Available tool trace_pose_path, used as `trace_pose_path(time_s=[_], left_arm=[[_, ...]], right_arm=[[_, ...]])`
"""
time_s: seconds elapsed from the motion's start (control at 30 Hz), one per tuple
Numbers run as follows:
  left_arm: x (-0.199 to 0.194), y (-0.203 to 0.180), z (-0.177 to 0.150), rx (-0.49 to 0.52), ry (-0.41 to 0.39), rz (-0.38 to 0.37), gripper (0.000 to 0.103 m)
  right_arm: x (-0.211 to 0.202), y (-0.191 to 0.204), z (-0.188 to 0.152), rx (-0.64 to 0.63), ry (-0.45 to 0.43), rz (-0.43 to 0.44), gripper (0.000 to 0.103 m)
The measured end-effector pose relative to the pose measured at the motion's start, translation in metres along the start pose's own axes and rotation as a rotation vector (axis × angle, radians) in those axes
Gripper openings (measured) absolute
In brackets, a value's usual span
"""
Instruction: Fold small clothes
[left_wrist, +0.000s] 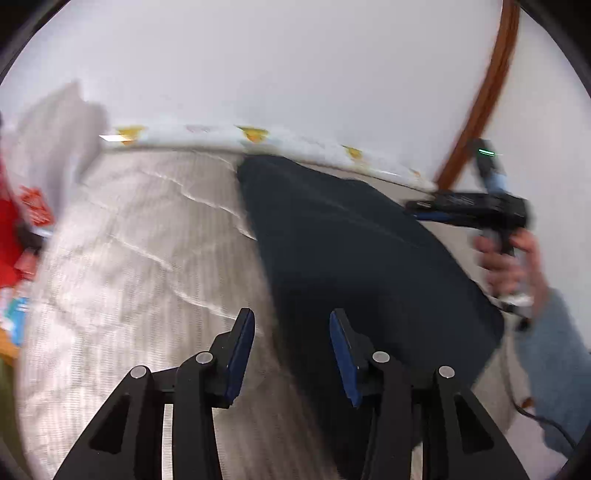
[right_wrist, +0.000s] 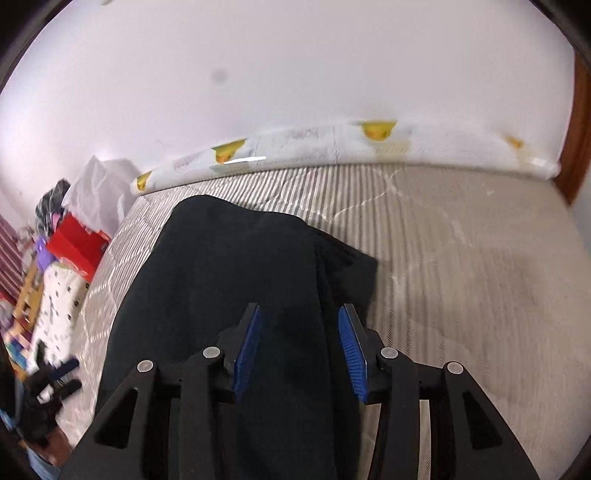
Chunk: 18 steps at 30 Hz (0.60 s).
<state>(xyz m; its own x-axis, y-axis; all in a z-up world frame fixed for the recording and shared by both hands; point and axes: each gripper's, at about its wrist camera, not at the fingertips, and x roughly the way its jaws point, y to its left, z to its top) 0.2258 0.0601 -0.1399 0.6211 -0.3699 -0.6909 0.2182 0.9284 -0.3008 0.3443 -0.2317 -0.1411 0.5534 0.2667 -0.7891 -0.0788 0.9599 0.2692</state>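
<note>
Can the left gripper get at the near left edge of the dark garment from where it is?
Probably yes. The left gripper has its jaws open just above the dark garment's edge on the striped bedcover, with nothing between them and the cloth.

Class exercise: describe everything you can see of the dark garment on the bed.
The dark garment is plain black or navy soft cloth, lying flat on the striped grey bedcover. One layer is folded over, leaving a ridge and a corner at its right edge. Neither the open left gripper nor the open right gripper holds it.
</note>
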Motion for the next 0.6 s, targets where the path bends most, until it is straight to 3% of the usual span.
trace_pose_path(time_s=[0.07, 0.13, 0.23, 0.3, 0.4, 0.6], left_arm=[[0.011, -0.007, -0.004, 0.014, 0.03, -0.041, 0.04], [0.018, -0.017, -0.009, 0.06, 0.024, -0.01, 0.041], [0.021, -0.019, -0.008, 0.05, 0.031, -0.015, 0.041], [0.02, -0.016, -0.008, 0.034, 0.035, -0.028, 0.042], [0.019, -0.016, -0.008, 0.035, 0.043, -0.043, 0.045], [0.019, -0.027, -0.009, 0.051, 0.047, 0.023, 0.045]], right_arm=[[0.022, -0.007, 0.008, 0.041, 0.047, 0.024, 0.043], [0.031, -0.008, 0.012, 0.043, 0.055, 0.037, 0.043], [0.02, -0.001, 0.013, -0.018, 0.019, 0.093, 0.006], [-0.004, 0.001, 0.009, -0.075, -0.089, 0.059, 0.005], [-0.03, -0.016, 0.003, -0.067, -0.178, 0.069, 0.004], [0.023, -0.023, 0.001, -0.052, -0.047, -0.045, 0.005]])
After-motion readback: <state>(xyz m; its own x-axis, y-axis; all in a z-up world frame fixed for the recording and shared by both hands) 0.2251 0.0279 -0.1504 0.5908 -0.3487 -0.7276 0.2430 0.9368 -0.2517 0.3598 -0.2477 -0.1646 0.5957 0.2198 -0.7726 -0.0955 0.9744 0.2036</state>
